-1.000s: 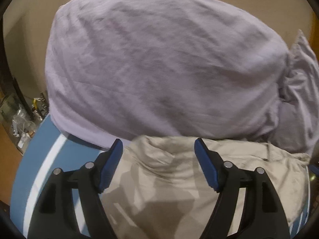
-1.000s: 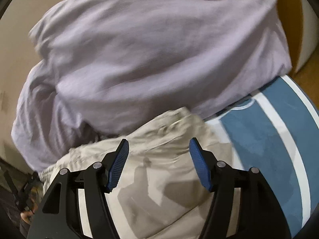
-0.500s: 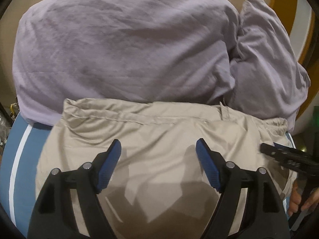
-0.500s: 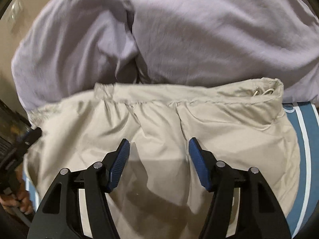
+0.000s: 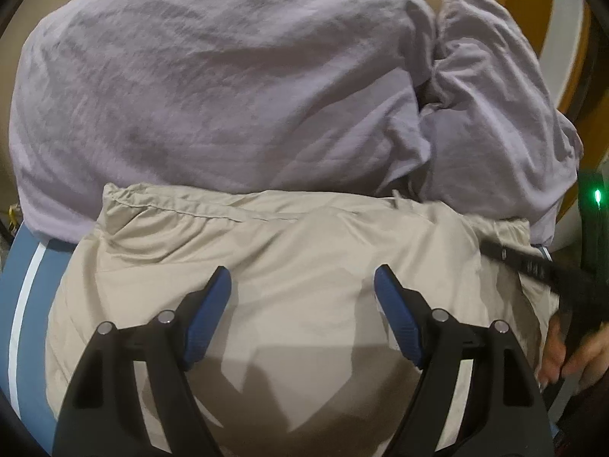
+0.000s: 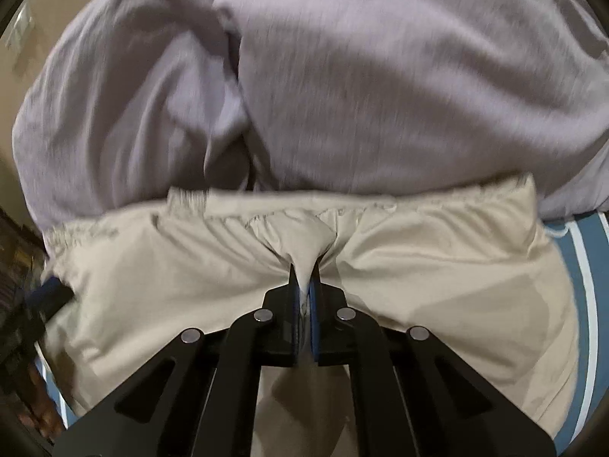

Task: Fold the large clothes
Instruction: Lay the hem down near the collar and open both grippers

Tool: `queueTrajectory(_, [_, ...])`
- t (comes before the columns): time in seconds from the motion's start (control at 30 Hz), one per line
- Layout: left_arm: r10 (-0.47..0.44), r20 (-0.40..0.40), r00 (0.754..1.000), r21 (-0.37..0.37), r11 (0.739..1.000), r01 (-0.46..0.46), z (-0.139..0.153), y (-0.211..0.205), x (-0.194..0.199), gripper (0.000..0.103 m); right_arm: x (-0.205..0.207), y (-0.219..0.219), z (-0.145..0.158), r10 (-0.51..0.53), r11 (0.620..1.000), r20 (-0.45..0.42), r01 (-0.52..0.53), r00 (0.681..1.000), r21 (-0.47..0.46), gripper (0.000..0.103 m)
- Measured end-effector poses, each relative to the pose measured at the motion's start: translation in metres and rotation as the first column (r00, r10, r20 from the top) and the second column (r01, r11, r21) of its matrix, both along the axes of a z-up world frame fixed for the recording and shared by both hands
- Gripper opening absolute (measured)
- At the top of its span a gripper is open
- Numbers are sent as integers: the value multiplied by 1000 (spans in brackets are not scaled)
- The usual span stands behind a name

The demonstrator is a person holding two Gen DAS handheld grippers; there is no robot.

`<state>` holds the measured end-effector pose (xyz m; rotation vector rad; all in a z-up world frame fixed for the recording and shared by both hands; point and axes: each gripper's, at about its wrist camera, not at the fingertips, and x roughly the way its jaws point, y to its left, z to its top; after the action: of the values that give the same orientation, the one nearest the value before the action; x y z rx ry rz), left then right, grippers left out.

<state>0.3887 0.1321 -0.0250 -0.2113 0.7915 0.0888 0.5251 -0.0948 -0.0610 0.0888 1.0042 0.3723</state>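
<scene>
1. Between the blue pads [image 6: 313,297] of the right gripper [image 6: 303,293]: pinching a raised tuft of the beige garment [image 6: 418,266], pressed together on it, pulling cloth into a small peak just below the gathered waistband [image 6: 228,224].
2. Lying spread across the middle of both views, over a blue cover [image 5: 23,304] with a white stripe [image 6: 588,289], waistband edge touching the lilac heap [image 5: 228,87] behind.
3. Hovering over the beige garment [image 5: 304,251] in the left wrist view: left gripper [image 5: 302,289], fingers spread wide, gripping nothing, casting a shadow on the cloth beneath.
4. Piling high behind, filling the upper half of each view: lilac heap [image 6: 380,76], crumpled, with a deep fold near its centre.
5. Showing at the right edge of the left wrist view: a hand [image 5: 571,350] wrapped around a black handle, a dark finger of the right gripper [image 5: 517,262] reaching onto the garment's right side, a green light [image 5: 597,195] glowing above.
6. Reading no brand, label or writing anywhere; right wrist view slightly blurring at the edges.
</scene>
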Motion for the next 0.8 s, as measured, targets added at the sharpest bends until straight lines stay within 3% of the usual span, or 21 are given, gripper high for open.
queueTrajectory(0.3, [-56, 17, 998, 61, 997, 55, -8, -20, 10, 82, 17, -1, -13, -20, 1000, -13, 20, 1000, 13, 4])
queueTrajectory(0.53, [-8, -2, 1000, 105, 994, 8, -34, -18, 26, 83, 13, -3, -19, -7, 999, -17, 8, 1000, 36, 8])
queueTrajectory(0.67, [26, -11, 1000, 121, 992, -24, -47, -14, 38, 83, 3, -9, -14, -14, 999, 0, 14, 1000, 35, 43])
queueTrajectory(0.7, [79, -42, 996, 154, 985, -72, -49, -14, 41, 83, 0, -10, -13, -16, 999, 11, 15, 1000, 35, 46])
queueTrajectory(0.8, [90, -48, 995, 167, 983, -81, -54, -12, 51, 83, -8, -13, -8, -20, 999, 43, 19, 999, 27, 46])
